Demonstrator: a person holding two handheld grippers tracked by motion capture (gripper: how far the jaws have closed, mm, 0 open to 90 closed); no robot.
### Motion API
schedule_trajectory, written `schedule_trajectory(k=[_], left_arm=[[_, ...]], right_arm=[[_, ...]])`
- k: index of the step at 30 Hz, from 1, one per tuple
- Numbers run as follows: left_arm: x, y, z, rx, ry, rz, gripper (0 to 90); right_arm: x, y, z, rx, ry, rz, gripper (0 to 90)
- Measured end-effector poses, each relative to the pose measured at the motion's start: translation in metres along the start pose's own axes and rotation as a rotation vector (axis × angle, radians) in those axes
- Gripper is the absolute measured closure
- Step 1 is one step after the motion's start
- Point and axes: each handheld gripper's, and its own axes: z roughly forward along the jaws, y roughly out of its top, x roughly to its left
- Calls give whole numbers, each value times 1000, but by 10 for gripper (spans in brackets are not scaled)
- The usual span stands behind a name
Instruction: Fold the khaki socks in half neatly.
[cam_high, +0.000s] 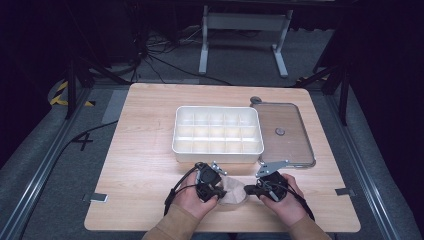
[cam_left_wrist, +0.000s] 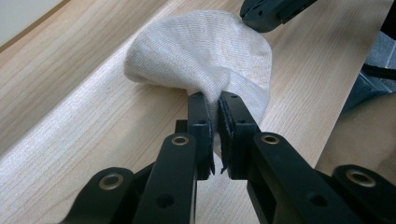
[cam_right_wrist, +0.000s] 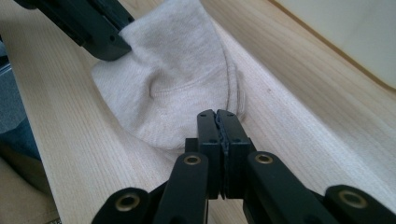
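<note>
The sock (cam_left_wrist: 205, 51) is off-white with a fine ribbed knit, faintly beige at its hem. The grippers, left (cam_left_wrist: 214, 100) and right (cam_right_wrist: 217, 114), are black, with brass-coloured rivets. The table (cam_high: 145, 150) is pale wood with straight grain. Behind the sock on it sits a white tray (cam_high: 218, 152), its dividers cream; right of the tray lies a clear, grey-rimmed lid (cam_high: 300, 125). Sleeves (cam_high: 175, 227) are tan

One sock (cam_high: 234, 192), one divided tray (cam_high: 218, 133), one lid (cam_high: 282, 132), two grippers.
</note>
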Motion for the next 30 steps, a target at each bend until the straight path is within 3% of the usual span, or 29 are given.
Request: schedule_trajectory(k=[7, 30], left_arm=[[-4, 2, -1, -12, 5, 13, 834], [-18, 14, 12, -20, -7, 67, 832]], right_arm=[[6, -1, 10, 40, 8, -13, 897], [14, 0, 18, 15, 49, -15, 897]])
